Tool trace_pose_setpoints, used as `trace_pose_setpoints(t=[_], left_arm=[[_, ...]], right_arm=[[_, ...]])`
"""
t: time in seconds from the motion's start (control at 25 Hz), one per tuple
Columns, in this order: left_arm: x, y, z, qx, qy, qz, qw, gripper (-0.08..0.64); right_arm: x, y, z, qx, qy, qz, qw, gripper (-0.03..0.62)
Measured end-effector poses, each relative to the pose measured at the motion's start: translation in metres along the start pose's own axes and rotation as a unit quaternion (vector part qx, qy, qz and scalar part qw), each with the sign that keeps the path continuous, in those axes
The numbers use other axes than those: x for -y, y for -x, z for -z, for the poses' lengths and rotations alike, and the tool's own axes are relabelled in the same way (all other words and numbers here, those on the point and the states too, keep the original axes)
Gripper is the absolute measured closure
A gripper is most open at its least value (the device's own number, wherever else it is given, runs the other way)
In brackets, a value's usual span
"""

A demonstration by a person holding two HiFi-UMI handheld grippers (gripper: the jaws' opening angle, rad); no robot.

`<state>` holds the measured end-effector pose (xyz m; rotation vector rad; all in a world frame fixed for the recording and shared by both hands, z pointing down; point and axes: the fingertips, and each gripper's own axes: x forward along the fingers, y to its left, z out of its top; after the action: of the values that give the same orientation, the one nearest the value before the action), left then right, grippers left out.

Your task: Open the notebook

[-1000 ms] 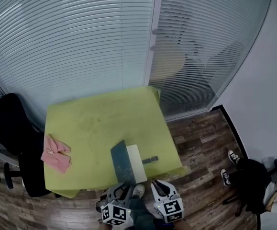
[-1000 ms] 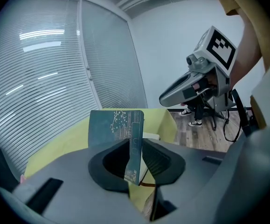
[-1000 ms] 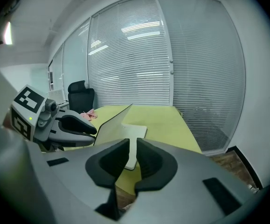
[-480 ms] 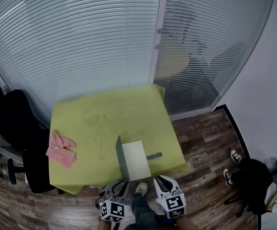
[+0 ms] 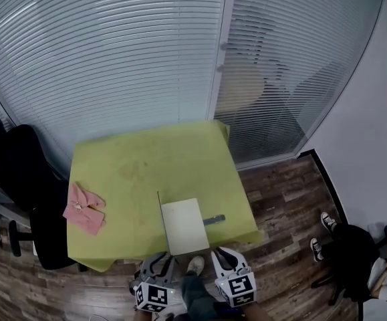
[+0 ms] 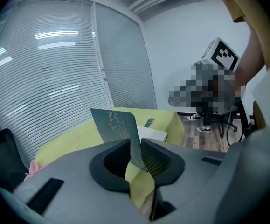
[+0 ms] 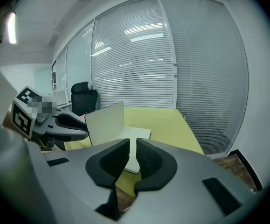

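Notebook (image 5: 183,227) half open, near edge of green table (image 5: 140,162)
White page faces up; its dark teal cover (image 6: 112,124) stands upright along the left side.

**Item 1, left gripper** (image 5: 161,263): my grey plastic two-jaw tool with black ribbed pads. It sits at the bottom edge of the head view and points forward and somewhat down. Its marker cube (image 5: 153,297) faces up toward me. The jaws have just been closing, and the pads now pinch the near edge of the dark blue-grey notebook cover (image 6: 114,122), which stands upright between them.

**Item 2, right gripper** (image 5: 224,258): the matching grey tool, beside the left one but not touching it, at the same downward slant. Its own marker cube (image 5: 238,287) also faces up. The jaws are drawn near each other with a narrow slit between them, and nothing is in the slit.
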<state>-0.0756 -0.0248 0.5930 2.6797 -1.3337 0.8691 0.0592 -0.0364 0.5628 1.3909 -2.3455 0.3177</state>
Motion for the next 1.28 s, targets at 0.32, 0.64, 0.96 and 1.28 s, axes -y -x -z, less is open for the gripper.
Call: trace_pose_setpoints(t=[0.32, 0.64, 0.96, 1.28], left_arm=[[-0.007, 0.007, 0.008, -0.004, 0.026, -0.019, 0.9995, 0.48], [-0.012, 0.012, 0.016, -0.006, 0.05, -0.027, 0.9984, 0.485], [-0.017, 0.014, 0.022, -0.005, 0.081, -0.034, 0.9961, 0.485], [-0.025, 0.019, 0.027, 0.008, 0.131, -0.041, 0.9905, 0.486]], right_arm=[[0.0, 0.001, -0.005, 0.008, 0.008, 0.004, 1.0, 0.546], [-0.005, -0.002, -0.002, 0.004, 0.011, -0.004, 1.0, 0.548], [-0.006, -0.005, 0.001, -0.001, 0.012, -0.01, 1.0, 0.549], [-0.007, -0.003, 0.002, -0.002, 0.009, -0.016, 1.0, 0.551]])
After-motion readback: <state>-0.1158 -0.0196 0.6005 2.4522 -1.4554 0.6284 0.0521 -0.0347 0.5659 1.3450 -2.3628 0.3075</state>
